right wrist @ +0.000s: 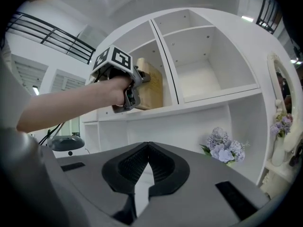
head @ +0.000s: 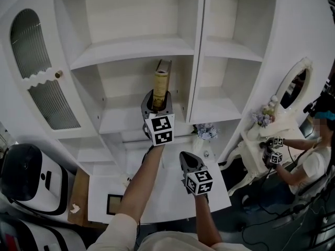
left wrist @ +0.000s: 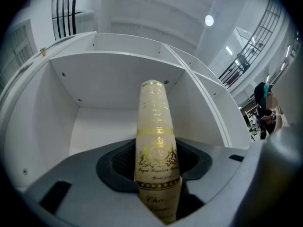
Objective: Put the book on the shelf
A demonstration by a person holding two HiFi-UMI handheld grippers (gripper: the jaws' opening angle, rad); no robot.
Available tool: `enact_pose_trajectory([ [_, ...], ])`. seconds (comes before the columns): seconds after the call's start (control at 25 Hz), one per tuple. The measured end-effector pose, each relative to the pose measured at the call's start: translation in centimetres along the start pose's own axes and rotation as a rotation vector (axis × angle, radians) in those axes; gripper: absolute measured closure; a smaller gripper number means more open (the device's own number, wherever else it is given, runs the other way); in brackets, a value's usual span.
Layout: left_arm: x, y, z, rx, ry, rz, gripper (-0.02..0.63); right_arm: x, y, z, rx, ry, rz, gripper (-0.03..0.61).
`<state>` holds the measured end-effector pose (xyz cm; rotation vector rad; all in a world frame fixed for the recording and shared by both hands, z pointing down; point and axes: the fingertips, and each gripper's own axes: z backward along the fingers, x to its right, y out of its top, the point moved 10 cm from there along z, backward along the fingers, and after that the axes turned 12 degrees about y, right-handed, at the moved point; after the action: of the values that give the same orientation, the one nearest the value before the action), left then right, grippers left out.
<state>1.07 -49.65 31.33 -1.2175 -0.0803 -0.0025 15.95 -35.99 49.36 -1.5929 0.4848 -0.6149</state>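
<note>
Head view: the left gripper held the book upright inside the shelf, near its divider. Left gripper view: the jaws clasped the book, release pending. Right gripper view: the right gripper waited below, jaws closed on nothing.

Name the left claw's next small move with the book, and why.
Probably open the left claw and let go: the book it clamps by the spine already stands upright inside the shelf compartment, seemingly resting there.
</note>
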Motion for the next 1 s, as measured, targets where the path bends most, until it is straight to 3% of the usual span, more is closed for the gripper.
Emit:
enact_pose_trajectory([
  [0.36, 0.6, -1.3, -4.3, -0.125, -0.019, 0.085, 0.394, 0.8, 1.4, -0.1, 0.019, -0.007, 0.022, 0.552],
  [0.72, 1.8, -2.1, -6.8, -0.184, -0.013, 0.036, 0.394, 1.6, 1.8, 1.6, 0.027, -0.059, 0.033, 0.552],
  [1.0, 2.2, -2.9, -8.0, -0.221, -0.025, 0.086, 0.394, 2.8, 1.5, 3.5, 0.031, -0.115, 0.022, 0.552],
])
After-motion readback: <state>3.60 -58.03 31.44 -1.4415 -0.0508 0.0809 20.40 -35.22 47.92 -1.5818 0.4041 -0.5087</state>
